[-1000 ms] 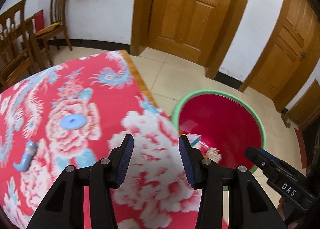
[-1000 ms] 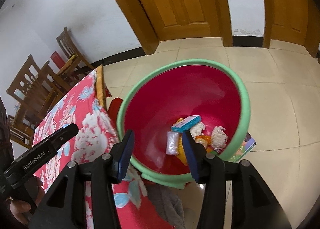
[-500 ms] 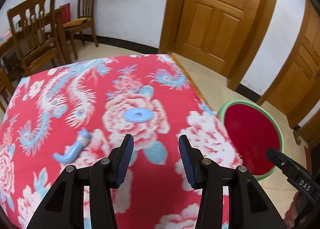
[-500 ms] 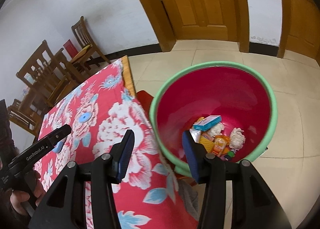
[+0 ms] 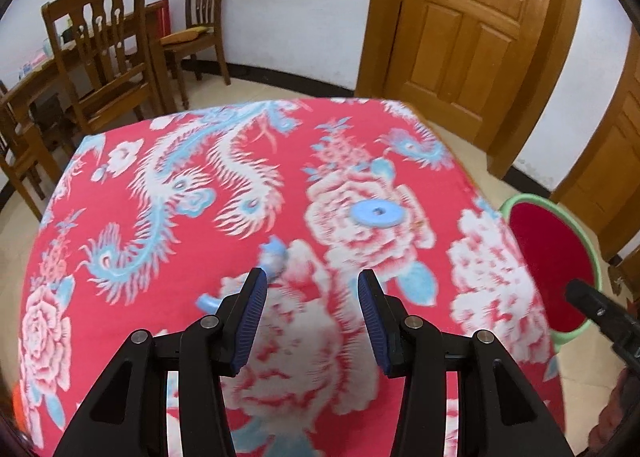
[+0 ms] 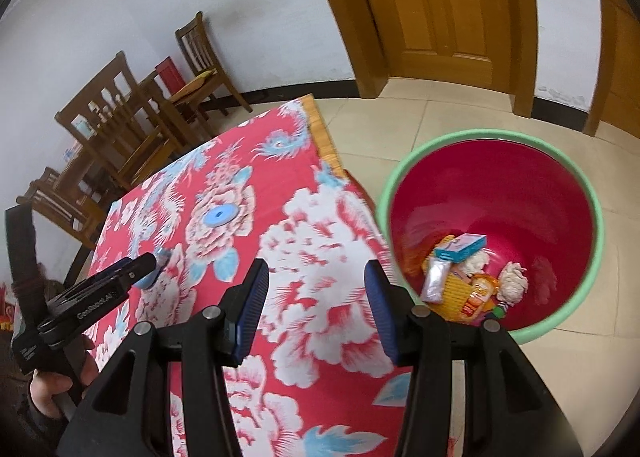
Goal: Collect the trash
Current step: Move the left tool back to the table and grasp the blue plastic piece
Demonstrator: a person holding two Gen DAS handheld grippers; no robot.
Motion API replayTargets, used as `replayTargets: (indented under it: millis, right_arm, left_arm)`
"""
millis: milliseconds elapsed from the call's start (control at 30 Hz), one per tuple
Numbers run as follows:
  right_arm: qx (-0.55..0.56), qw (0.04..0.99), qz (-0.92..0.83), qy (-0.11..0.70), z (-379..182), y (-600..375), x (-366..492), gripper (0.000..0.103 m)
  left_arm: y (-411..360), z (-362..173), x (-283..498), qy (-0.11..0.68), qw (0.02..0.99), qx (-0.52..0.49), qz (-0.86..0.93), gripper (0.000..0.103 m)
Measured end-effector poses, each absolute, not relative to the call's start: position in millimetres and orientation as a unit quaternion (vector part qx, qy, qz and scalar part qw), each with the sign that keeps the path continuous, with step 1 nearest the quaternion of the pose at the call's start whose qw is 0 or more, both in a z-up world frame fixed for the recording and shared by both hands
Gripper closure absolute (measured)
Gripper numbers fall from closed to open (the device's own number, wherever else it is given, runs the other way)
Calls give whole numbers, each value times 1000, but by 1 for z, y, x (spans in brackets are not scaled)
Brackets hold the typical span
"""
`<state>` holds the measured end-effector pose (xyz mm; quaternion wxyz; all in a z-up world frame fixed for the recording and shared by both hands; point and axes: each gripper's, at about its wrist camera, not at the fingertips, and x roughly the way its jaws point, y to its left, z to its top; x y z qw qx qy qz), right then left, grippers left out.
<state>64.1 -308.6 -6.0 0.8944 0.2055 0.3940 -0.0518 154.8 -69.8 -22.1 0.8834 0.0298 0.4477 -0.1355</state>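
A flat blue disc [image 5: 376, 213] with a hole lies on the red floral tablecloth [image 5: 160, 257]. A curved blue plastic piece [image 5: 274, 251] lies nearer, just ahead of my left gripper [image 5: 312, 297] and partly hidden by its left finger. That gripper is open and holds nothing. My right gripper [image 6: 316, 289] is open and empty above the cloth near the table's right edge. The red bin with a green rim [image 6: 576, 177] stands on the floor beside the table and holds several wrappers and wads of paper [image 6: 460, 249]. The disc [image 6: 219, 216] also shows in the right wrist view.
Wooden chairs [image 5: 104, 57] and a second table stand beyond the far left corner. Wooden doors [image 5: 468, 29] line the white wall behind. Tiled floor [image 6: 440, 117] surrounds the bin. A hand [image 6: 48, 389] grips the left tool at the lower left.
Both grippers have swung left, away from the bin and over the table. The blue curved piece now sits right in front of the left fingers. The jaws have kept the same gap.
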Motion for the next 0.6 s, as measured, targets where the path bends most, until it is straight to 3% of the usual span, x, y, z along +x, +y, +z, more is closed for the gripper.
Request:
replayTargets:
  millis: [600]
  right_arm:
    - [151, 885, 2, 440, -15, -259, 121, 52]
  left_arm:
    - [-47, -49, 177, 463, 875, 82, -113, 55]
